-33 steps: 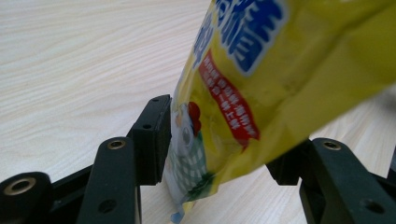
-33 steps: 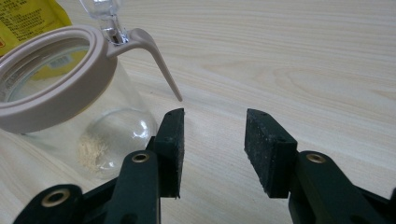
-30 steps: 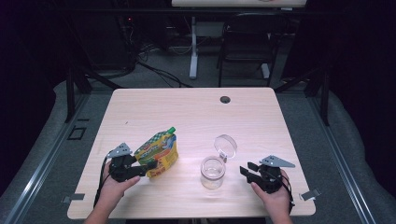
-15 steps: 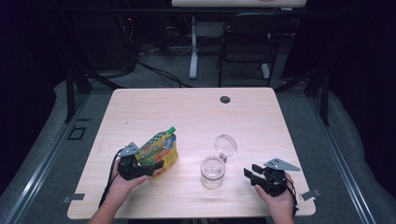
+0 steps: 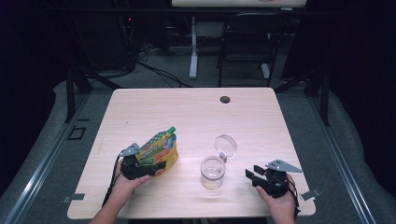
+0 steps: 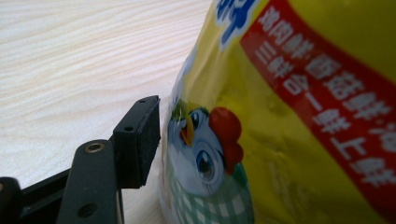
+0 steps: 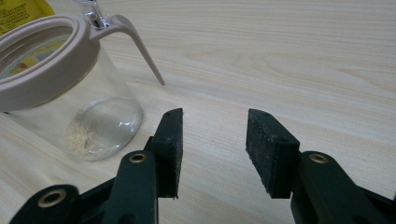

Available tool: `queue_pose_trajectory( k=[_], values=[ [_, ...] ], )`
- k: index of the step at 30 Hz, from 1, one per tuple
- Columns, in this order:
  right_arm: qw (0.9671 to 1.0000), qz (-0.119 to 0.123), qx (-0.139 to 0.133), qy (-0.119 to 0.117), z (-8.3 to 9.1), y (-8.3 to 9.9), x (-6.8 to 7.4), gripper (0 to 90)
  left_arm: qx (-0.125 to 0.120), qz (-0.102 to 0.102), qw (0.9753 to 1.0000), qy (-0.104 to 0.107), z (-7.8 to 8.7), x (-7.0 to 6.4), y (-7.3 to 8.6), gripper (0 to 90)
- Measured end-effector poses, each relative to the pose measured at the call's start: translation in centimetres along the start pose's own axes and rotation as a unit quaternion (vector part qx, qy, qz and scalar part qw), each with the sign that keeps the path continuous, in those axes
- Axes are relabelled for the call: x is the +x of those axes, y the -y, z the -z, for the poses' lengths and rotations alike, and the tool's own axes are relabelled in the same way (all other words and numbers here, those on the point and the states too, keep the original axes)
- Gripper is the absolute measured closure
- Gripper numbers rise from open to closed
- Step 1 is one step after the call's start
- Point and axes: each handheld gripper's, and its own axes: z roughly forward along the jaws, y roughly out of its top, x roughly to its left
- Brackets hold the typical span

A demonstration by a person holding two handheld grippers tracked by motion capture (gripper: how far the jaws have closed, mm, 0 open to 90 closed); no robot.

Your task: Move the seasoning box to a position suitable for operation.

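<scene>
Gripping the yellow pouch (image 5: 161, 150), left tongs (image 5: 150, 166) close; right tongs (image 7: 214, 149) gape.

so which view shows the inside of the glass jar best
The right gripper view: the glass jar sits close, with pale residue at its bottom. The high view shows the jar small, lid open. The left gripper view offers the yellow pouch.

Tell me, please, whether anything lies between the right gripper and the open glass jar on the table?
Nothing visible does. The right gripper rests open on the table, and only bare wood separates it from the glass jar. The yellow pouch stands on the jar's far side, at the left gripper.
</scene>
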Motion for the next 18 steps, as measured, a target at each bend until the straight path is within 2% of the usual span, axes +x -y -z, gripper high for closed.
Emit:
queue_pose_trajectory(
  k=[4, 7, 18],
  values=[
    [1.0000, 0.001, 0.001, 0.000, -0.02, -0.01, 0.02, 56.3, 0.001, 0.002, 1.0000, 0.001, -0.06, 0.06, 0.06, 38.2],
    [1.0000, 0.002, 0.000, -0.001, -0.02, -0.01, 0.05, 56.2, 0.002, 0.010, 0.9999, 0.013, -0.14, 0.34, 0.11, 38.9],
    [1.0000, 0.002, 0.001, -0.001, -0.05, -0.03, 0.01, 55.9, 0.002, 0.010, 0.9998, 0.016, -0.02, 0.39, 0.13, 38.8]
  ],
)
